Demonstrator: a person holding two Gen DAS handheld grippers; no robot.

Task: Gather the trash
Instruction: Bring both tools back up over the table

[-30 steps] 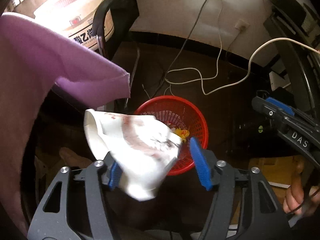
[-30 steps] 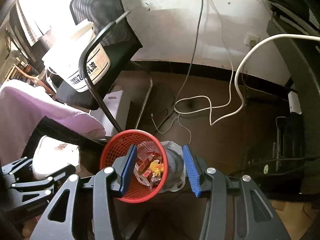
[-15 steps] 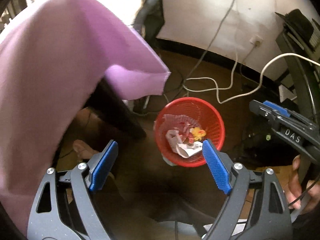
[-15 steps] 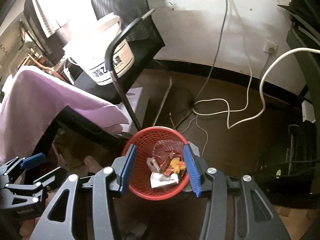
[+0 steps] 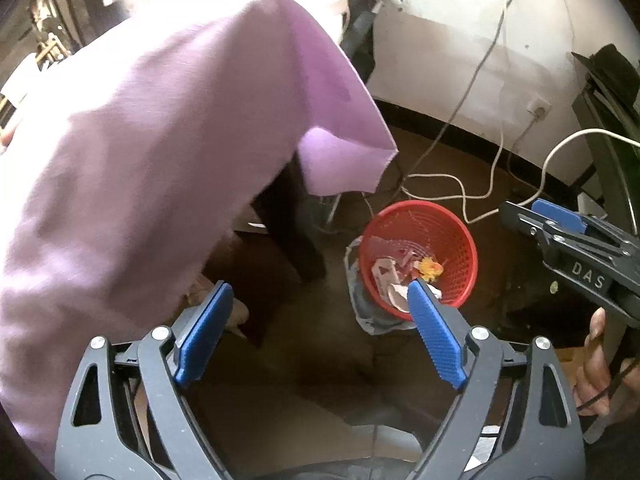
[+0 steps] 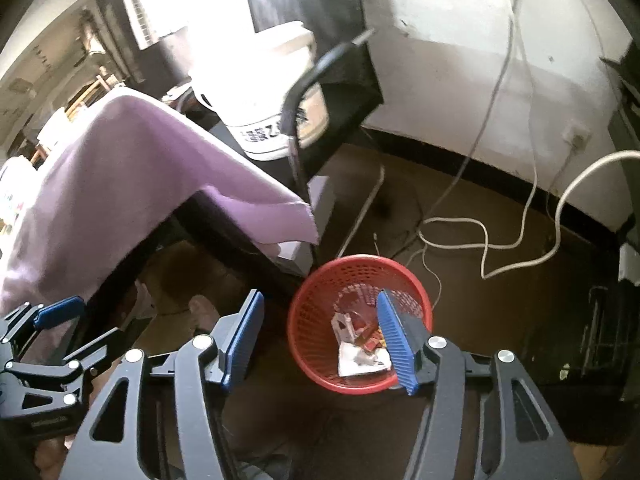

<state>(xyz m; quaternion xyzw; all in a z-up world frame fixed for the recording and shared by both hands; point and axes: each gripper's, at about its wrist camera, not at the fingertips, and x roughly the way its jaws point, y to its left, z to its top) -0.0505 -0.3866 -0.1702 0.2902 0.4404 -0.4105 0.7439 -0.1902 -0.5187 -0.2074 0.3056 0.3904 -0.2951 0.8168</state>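
Observation:
A red mesh basket (image 5: 460,248) stands on the dark floor with crumpled white stained paper (image 5: 384,276), a yellow scrap and red wrappers inside. My left gripper (image 5: 320,292) hovers above and to the left of it. Its jaws are opening wide, with nothing between them. In the right wrist view the basket (image 6: 312,320) sits under my right gripper (image 6: 320,298), its trash (image 6: 360,360) showing beside the right finger. The right jaws are also opening and hold nothing. Each gripper shows in the other's view: the right (image 5: 524,216), the left (image 6: 80,324).
A purple cloth (image 5: 160,140) drapes over a dark table corner left of the basket. A black mesh chair (image 6: 320,40) with a white bucket (image 6: 260,112) stands behind. White cables (image 6: 480,240) trail across the floor by the wall. A person's hand (image 5: 600,360) grips the right tool.
The white stained paper left my left gripper and now lies in the basket. Both grippers rose and pulled back towards the cloth, and both sets of jaws stand wider.

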